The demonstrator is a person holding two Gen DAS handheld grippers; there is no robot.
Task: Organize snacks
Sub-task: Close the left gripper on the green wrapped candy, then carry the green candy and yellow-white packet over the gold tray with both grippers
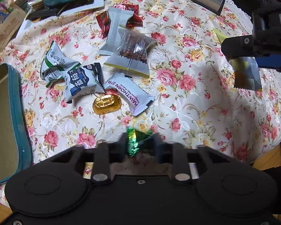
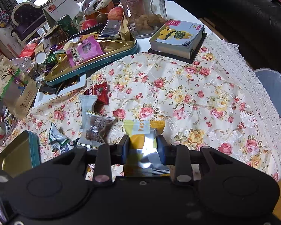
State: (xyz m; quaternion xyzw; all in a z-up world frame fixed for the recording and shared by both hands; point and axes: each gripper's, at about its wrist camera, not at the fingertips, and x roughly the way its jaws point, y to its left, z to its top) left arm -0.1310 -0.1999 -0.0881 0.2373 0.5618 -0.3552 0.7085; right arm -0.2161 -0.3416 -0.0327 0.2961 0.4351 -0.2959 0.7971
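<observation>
My left gripper is shut on a green foil candy, held just above the floral cloth. My right gripper is shut on a yellow and silver pastry packet; it shows at the right of the left wrist view, lifted off the cloth. Loose snacks lie on the cloth: a gold foil candy, a white hawthorn strip packet, two blue-white wrapped sweets, a clear brown-snack packet, a grey packet and red packets.
An empty teal tin lid lies at the left edge. A teal tin tray filled with snacks sits at the back. A glass jar, a small thick book, fruit and paper bags crowd the far side. The table edge is at the right.
</observation>
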